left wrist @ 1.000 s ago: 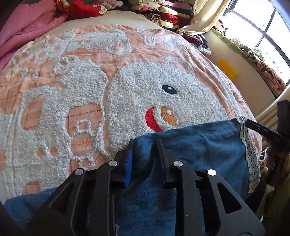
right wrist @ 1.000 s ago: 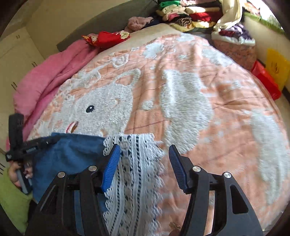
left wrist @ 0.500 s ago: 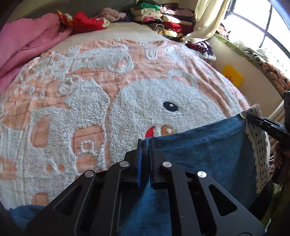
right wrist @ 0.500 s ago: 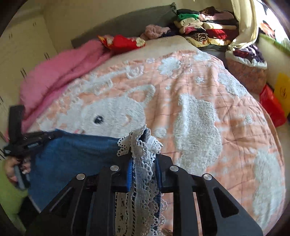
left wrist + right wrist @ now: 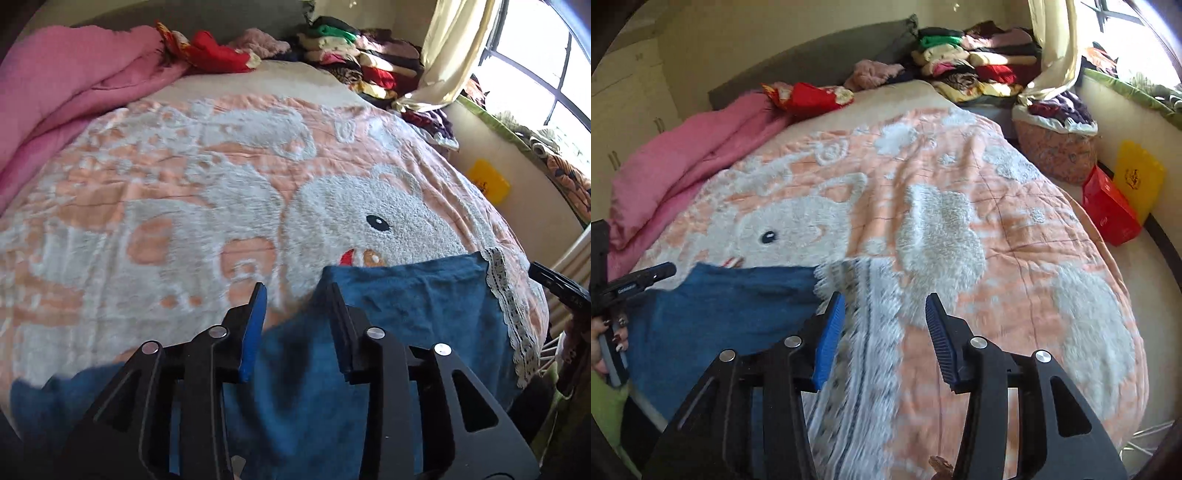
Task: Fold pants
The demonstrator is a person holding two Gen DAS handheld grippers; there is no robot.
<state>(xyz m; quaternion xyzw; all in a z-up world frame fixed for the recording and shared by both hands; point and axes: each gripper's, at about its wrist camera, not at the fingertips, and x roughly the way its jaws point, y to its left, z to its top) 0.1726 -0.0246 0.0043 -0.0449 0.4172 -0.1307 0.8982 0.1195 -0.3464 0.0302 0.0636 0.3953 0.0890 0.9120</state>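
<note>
The blue pants with a white lace hem lie on the near edge of the bed. My left gripper is open above their far left corner, holding nothing. In the right wrist view the pants and lace hem lie flat; my right gripper is open just above the lace, holding nothing. The left gripper's tip shows at the left of that view.
The bed carries an orange and white bear blanket. A pink quilt lies along its left side. Stacked clothes sit at the head. A red box and yellow bag stand on the floor at right.
Both grippers, shut on the pants' far edge half a second ago, have opened and let go. The pants now lie on the bed.
</note>
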